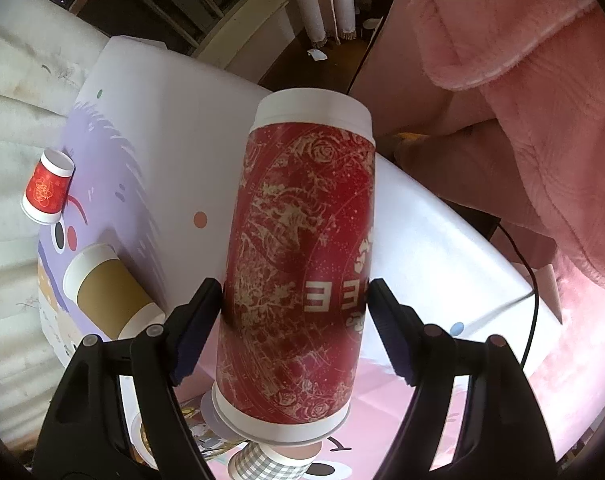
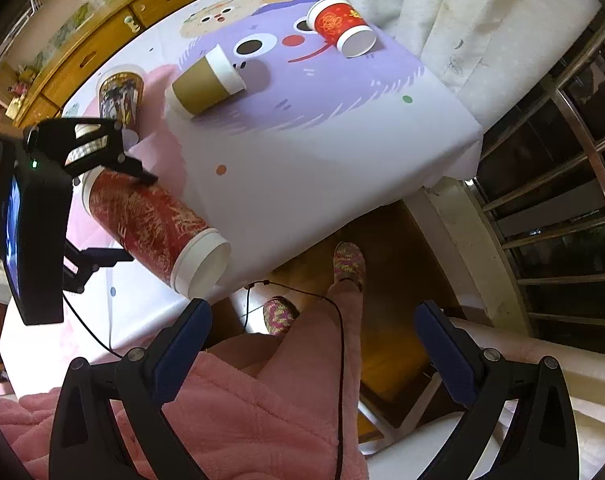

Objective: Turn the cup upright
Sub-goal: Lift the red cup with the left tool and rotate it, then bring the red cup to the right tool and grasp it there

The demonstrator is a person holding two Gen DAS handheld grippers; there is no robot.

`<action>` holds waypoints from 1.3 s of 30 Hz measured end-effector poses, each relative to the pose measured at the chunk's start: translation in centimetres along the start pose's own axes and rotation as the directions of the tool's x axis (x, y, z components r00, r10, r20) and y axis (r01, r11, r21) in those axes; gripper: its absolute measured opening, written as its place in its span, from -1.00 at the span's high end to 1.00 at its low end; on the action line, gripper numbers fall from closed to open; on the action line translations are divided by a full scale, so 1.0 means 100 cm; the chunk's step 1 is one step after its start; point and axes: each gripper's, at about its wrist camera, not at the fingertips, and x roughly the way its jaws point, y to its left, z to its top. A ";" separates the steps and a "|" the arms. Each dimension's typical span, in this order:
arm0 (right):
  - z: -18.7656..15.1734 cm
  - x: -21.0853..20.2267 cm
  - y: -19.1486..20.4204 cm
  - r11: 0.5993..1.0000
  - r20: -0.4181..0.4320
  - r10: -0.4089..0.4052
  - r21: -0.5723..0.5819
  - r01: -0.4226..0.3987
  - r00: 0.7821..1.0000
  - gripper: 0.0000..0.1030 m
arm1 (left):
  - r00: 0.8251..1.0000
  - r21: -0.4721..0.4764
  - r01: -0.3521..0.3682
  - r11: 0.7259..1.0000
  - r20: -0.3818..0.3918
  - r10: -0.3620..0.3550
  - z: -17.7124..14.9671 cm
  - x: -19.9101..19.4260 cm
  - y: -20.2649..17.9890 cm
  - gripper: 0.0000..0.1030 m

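My left gripper [image 1: 294,312] is shut on a tall red paper cup with gold patterns [image 1: 298,260], pads on both sides of its body. In the right wrist view the cup [image 2: 150,224] is tilted on its side above the table's near edge, white open mouth [image 2: 204,266] facing outward, with the left gripper [image 2: 102,152] around it. My right gripper [image 2: 312,344] is open and empty, off the table above the person's pink robe and the floor.
A brown cup [image 2: 206,84] and a small red cup [image 2: 340,26] lie on their sides on the cartoon tablecloth [image 2: 302,152]. A printed cup [image 2: 120,94] stands farther back, near a checkered one [image 1: 262,462]. A black cable [image 2: 338,320] hangs by the table edge.
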 end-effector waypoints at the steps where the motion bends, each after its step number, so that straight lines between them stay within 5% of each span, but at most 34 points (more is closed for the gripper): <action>1: 0.001 0.001 0.000 1.000 -0.002 0.001 -0.003 -0.001 1.000 -0.99 | 1.000 -0.001 0.001 1.000 0.000 -0.001 0.000 -0.001 0.000 -0.42; 21: 0.031 0.015 0.018 0.982 -0.049 0.045 -0.179 -0.053 0.998 -0.99 | 0.998 -0.153 -0.021 0.988 -0.057 0.013 -0.008 -0.018 0.033 -0.51; 27: 0.053 0.014 0.013 0.959 -0.049 0.058 -0.277 -0.069 0.997 -0.99 | 0.998 -0.329 -0.055 0.943 -0.025 0.049 -0.012 -0.050 0.050 -0.51; 31: 0.073 0.005 0.011 0.931 -0.037 0.074 -0.355 -0.082 0.997 -0.99 | 0.996 -0.577 -0.079 0.813 -0.009 0.091 -0.025 -0.073 0.063 -0.51; 33: 0.080 0.001 0.009 0.916 -0.031 0.093 -0.388 -0.097 0.995 -0.99 | 0.993 -0.705 -0.085 0.704 -0.002 0.119 -0.035 -0.086 0.065 -0.51; 36: 0.092 -0.003 0.013 0.882 -0.024 0.128 -0.454 -0.124 0.992 -1.00 | 0.984 -0.858 -0.103 0.503 -0.014 0.177 -0.048 -0.104 0.062 -0.51; 39: 0.100 -0.009 0.020 0.841 -0.018 0.175 -0.517 -0.159 0.984 -1.00 | 0.971 -0.955 -0.121 0.269 -0.058 0.234 -0.058 -0.117 0.055 -0.51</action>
